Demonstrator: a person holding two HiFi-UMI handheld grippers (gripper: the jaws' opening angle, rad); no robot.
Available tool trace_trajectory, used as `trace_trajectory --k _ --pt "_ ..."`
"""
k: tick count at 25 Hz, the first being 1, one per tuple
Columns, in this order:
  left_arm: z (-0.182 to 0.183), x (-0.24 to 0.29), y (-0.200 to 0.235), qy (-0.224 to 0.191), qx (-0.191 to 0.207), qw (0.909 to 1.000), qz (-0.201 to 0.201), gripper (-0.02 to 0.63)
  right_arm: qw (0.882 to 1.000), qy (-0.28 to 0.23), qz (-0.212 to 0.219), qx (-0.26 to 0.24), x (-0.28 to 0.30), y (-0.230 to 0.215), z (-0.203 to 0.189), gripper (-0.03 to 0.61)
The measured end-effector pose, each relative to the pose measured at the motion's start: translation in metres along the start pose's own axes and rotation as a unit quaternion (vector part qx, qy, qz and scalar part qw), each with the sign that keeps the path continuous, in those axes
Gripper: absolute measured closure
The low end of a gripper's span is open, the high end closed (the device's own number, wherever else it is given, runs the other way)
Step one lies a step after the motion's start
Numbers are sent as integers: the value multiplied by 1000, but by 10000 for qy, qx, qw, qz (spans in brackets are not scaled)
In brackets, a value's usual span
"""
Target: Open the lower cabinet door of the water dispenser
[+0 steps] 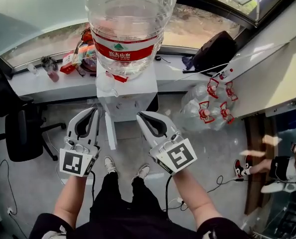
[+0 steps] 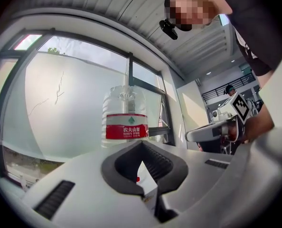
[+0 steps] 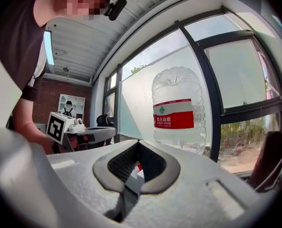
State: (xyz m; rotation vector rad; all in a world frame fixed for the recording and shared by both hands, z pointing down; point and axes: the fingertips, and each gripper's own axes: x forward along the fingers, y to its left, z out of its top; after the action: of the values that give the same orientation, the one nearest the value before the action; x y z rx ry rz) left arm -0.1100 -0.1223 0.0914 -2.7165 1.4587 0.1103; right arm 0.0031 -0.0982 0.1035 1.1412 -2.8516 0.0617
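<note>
The white water dispenser (image 1: 125, 91) stands in front of me, a big clear bottle (image 1: 130, 24) with a red label upended on top. A narrow white panel (image 1: 110, 131) juts from its lower front toward me, edge-on; it looks like the lower door swung out. My left gripper (image 1: 95, 114) is just left of that panel and my right gripper (image 1: 140, 116) just right of it. Both are shut, hold nothing and touch nothing. The bottle (image 2: 126, 120) rises beyond the shut left gripper (image 2: 142, 143) and, as the bottle (image 3: 179, 110), beyond the right gripper (image 3: 138, 143).
Several empty bottles (image 1: 210, 103) lie on the floor right of the dispenser. A black office chair (image 1: 21, 128) stands at the left. The window sill behind holds a black bag (image 1: 215, 51) and small clutter (image 1: 73, 59). Another person (image 1: 282, 168) sits at far right.
</note>
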Motion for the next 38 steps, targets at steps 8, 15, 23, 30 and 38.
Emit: trace_trajectory --k 8,15,23,30,38 --pt "77 -4 7 -405 286 9986 165 607 9991 -337 -268 -21 -18 -20 64 572" --pt "117 -12 20 -605 507 9965 292 607 9976 -502 -472 -116 -36 -45 95 574" --pt "131 -23 30 -703 511 9942 626 607 9967 -624 -512 -14 -52 -69 114 572" --pt "140 -36 35 -739 534 9922 851 607 9942 -674 -834 -50 -71 -96 118 572" --pt "138 -51 40 -619 490 9911 1071 607 9880 -598 -1406 -213 -100 -117 108 572"
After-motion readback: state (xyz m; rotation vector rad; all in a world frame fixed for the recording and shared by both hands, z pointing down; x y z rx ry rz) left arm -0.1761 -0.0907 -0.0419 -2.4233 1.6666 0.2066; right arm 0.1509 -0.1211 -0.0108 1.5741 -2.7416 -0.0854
